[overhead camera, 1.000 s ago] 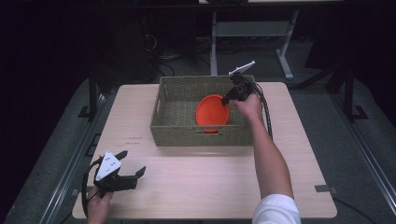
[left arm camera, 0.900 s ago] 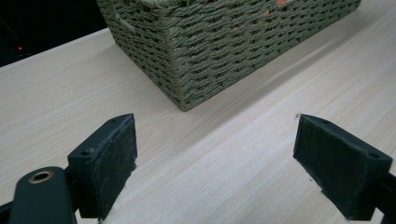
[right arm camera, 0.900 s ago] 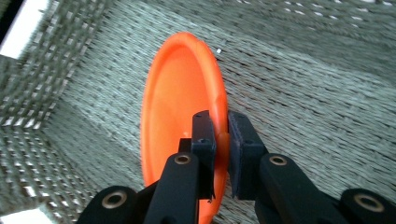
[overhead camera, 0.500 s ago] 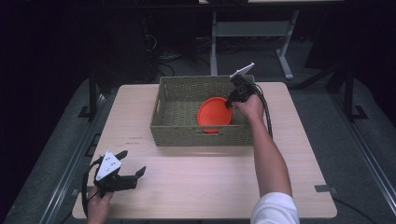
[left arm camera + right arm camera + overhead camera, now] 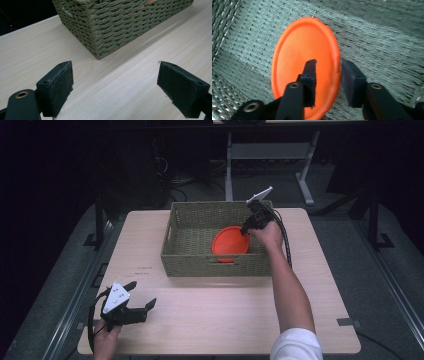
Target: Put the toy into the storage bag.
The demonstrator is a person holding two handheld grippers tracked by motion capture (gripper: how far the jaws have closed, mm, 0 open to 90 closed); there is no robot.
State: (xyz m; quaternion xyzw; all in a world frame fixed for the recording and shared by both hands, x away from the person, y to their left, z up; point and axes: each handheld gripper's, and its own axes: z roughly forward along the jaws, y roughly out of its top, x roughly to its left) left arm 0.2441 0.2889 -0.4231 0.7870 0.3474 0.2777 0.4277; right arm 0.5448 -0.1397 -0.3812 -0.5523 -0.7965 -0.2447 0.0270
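An orange plate [image 5: 230, 245] lies tilted inside the woven green basket [image 5: 215, 267], toward its right side. My right gripper [image 5: 246, 231] reaches down into the basket at the plate's right rim. In the right gripper view its jaws have just been opening. The plate [image 5: 304, 50] rim stands between them with a gap to the pads, over the basket floor [image 5: 374, 32]. My left gripper [image 5: 142, 293] rests at the table's front left, open with nothing between its jaws. The left gripper view shows that gripper [image 5: 115, 75] facing a basket corner [image 5: 120, 25].
The wooden table [image 5: 225, 320] has bare room in front of the basket and to both sides. The right forearm crosses the table's right half up to the basket. A dark floor and desk legs lie beyond the far edge.
The orange plate has settled slightly lower in the basket. Both hands have stayed where they were.
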